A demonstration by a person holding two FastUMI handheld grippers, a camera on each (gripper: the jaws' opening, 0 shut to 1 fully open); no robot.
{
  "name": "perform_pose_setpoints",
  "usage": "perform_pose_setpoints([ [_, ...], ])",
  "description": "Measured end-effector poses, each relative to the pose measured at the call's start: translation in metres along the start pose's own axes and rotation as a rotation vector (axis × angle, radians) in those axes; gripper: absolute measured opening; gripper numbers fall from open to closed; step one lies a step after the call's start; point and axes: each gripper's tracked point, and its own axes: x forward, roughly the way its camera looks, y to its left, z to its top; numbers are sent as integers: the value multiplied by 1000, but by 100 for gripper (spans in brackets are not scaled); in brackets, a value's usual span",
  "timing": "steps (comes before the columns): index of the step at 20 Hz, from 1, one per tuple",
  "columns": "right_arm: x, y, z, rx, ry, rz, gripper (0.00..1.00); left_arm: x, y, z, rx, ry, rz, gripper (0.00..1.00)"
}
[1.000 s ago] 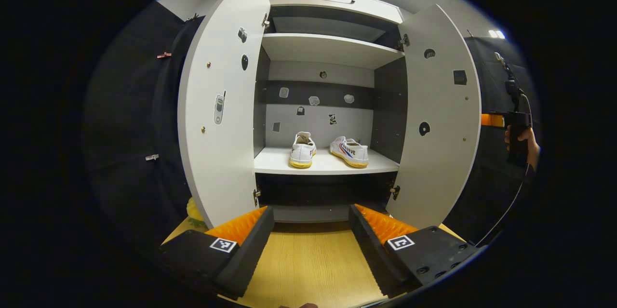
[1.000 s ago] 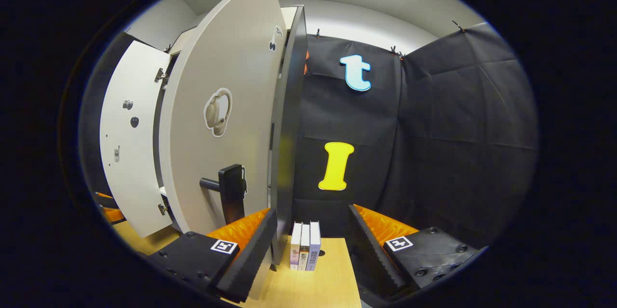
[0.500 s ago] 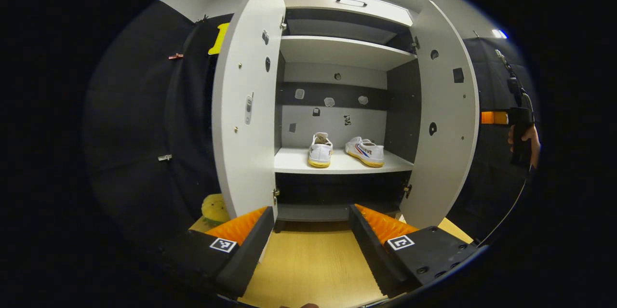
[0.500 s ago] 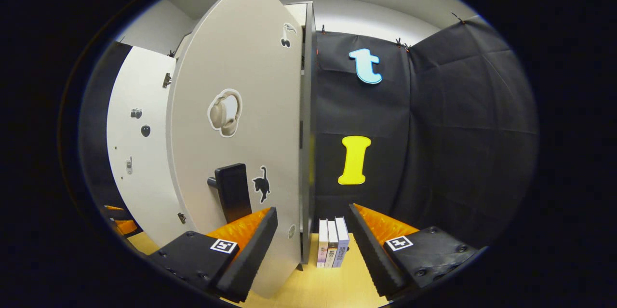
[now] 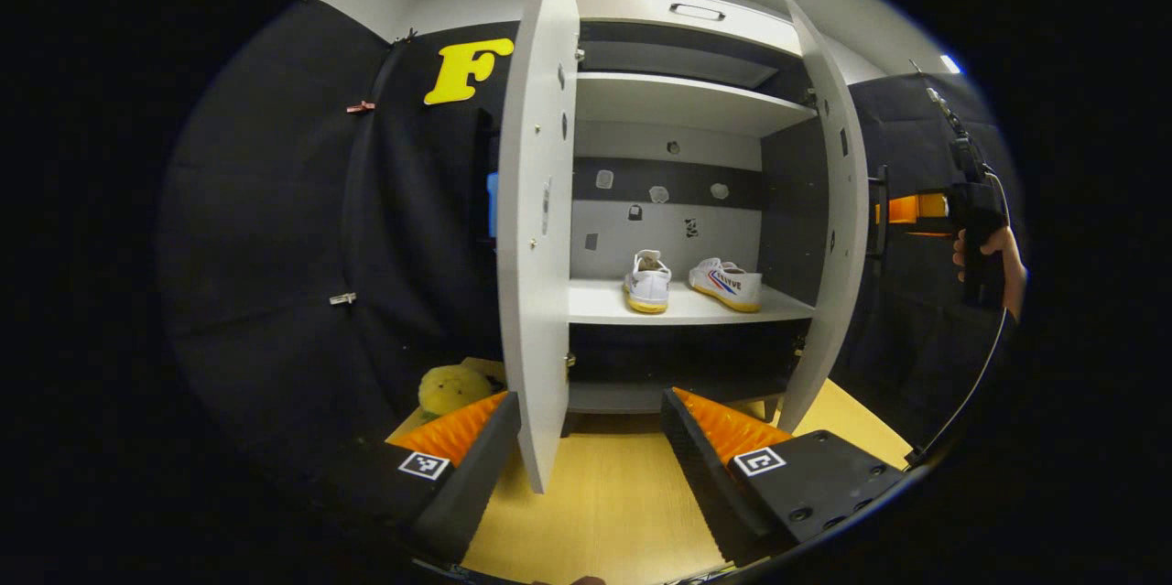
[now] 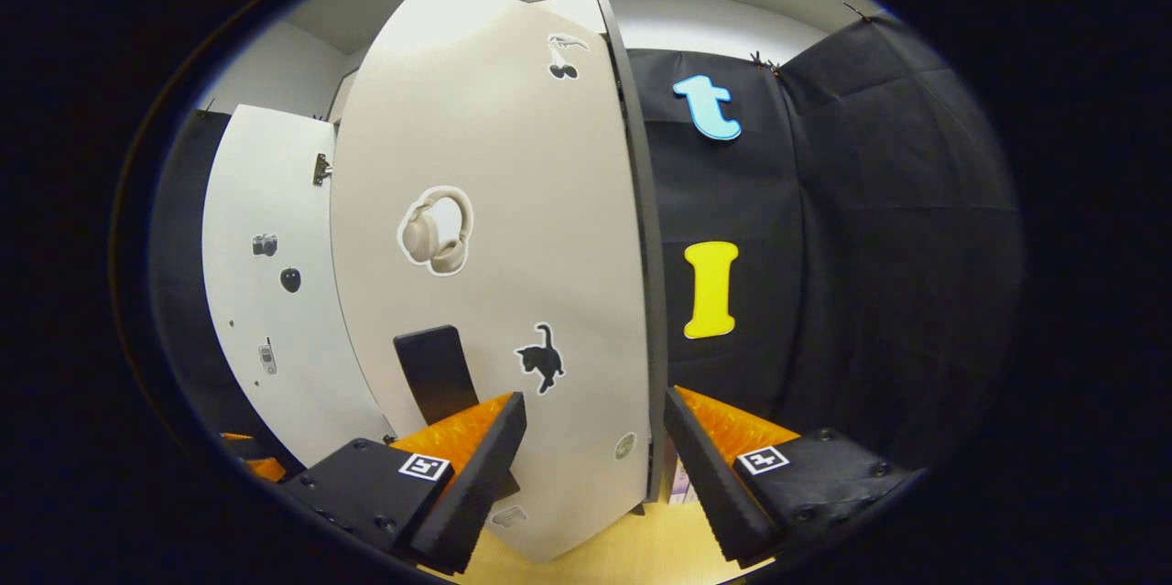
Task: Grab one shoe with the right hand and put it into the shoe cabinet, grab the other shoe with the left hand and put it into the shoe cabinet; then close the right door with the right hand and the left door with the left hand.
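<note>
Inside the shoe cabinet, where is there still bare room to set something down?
The white shelf is bare left of the two white yellow-soled shoes, toward the left white door. Its right end is crowded by the striped shoe. The upper white shelf looks bare.

White shoes [image 5: 693, 282] — yellow soles, striped sides — on a white shelf [image 5: 687, 305].

The books [image 6: 678, 481] between the right gripper's jaws sit mostly hidden behind the right door [image 6: 513, 274]; their labels are unreadable.
</note>
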Motion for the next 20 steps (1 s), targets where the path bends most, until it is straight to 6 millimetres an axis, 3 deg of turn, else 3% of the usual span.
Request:
perform_pose_setpoints([
  [5,6,34,-17,-6,18,-4,98,-14,41,-7,-24,4,52,96],
  [11,-16,51,-53,74,65,-45,98,-19,95,-7,-59,13,86,96],
  [16,-50,47,-92,81,94,-133,98,0,148,3,-45,-6,97,96],
  [20,-74,50,-116,92,116,-183,98,28,180,33,-36,-36,105,95],
])
